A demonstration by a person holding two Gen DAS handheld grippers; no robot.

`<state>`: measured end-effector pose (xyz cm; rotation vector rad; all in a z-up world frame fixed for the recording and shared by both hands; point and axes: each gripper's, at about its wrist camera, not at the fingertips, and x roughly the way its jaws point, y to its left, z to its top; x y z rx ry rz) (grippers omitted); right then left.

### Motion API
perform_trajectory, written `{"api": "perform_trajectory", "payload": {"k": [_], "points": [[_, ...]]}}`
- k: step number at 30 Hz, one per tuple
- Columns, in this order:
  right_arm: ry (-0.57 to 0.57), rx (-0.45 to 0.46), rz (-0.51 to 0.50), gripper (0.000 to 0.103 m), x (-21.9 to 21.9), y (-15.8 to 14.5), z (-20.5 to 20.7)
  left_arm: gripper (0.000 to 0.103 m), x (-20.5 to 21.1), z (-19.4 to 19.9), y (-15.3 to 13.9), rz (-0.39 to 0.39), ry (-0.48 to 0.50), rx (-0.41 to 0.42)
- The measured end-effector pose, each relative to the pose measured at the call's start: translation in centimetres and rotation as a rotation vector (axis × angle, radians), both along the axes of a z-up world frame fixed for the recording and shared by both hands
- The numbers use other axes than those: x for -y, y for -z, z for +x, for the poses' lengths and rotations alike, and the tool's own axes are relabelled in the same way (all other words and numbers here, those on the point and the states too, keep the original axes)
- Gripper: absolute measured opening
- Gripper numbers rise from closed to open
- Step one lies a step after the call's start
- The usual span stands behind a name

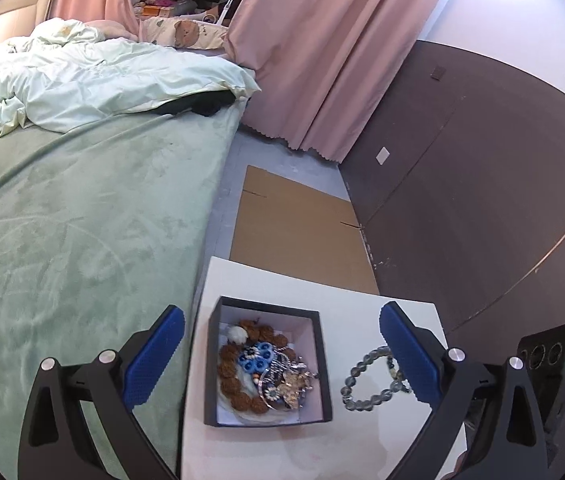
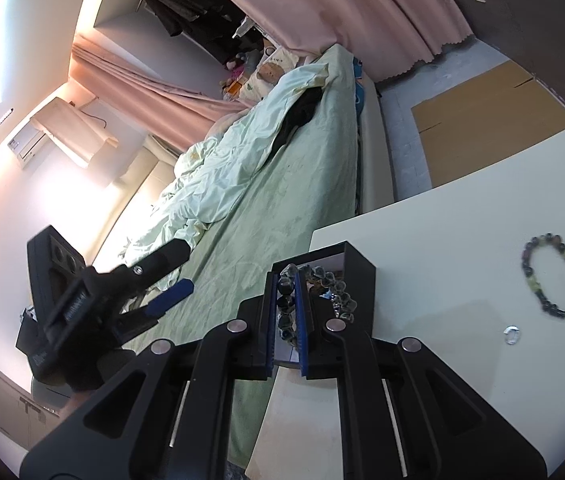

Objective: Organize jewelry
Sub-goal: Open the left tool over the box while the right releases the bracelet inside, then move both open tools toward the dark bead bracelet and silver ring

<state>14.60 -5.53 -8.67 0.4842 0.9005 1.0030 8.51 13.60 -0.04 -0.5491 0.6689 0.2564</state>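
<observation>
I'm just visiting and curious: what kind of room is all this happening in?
Most likely a home bedroom. There is a bed with a rumpled pale duvet, long pink curtains, and a small white table beside the bed holding a box of jewelry.

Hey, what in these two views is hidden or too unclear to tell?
- Box contents, right wrist view: blocked by its wall and the right gripper.
- Grey bead bracelet, left wrist view: far end behind a left gripper finger.
- Small clear piece on the table: too small to identify.

A home bedroom, seemingly: unmade bed [image 1: 82, 200] with pale duvet [image 1: 94, 76], pink curtains [image 1: 322, 60], wall air conditioner [image 2: 58, 136].
</observation>
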Motion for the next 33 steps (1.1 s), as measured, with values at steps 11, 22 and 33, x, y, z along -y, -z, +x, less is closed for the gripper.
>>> {"api": "perform_trajectory", "payload": {"k": [11, 22, 33], "points": [[-0.041, -0.017, -0.05, 0.033, -4.8, 1.9, 0.8, 0.095, -2.3, 0.6, 0.6, -0.055, -0.028, -0.004], [0.095, -0.019, -0.027, 0.063, 0.3, 1.1, 2.3, 0.095, -1.0, 1.6, 1.5, -0.055, 0.0, -0.034], [0.226, -0.053, -0.097, 0.063, 7.3, 1.0, 3.6, 0.095, 4.5, 2.8, 2.1, -0.021, 0.111, -0.071]]}}
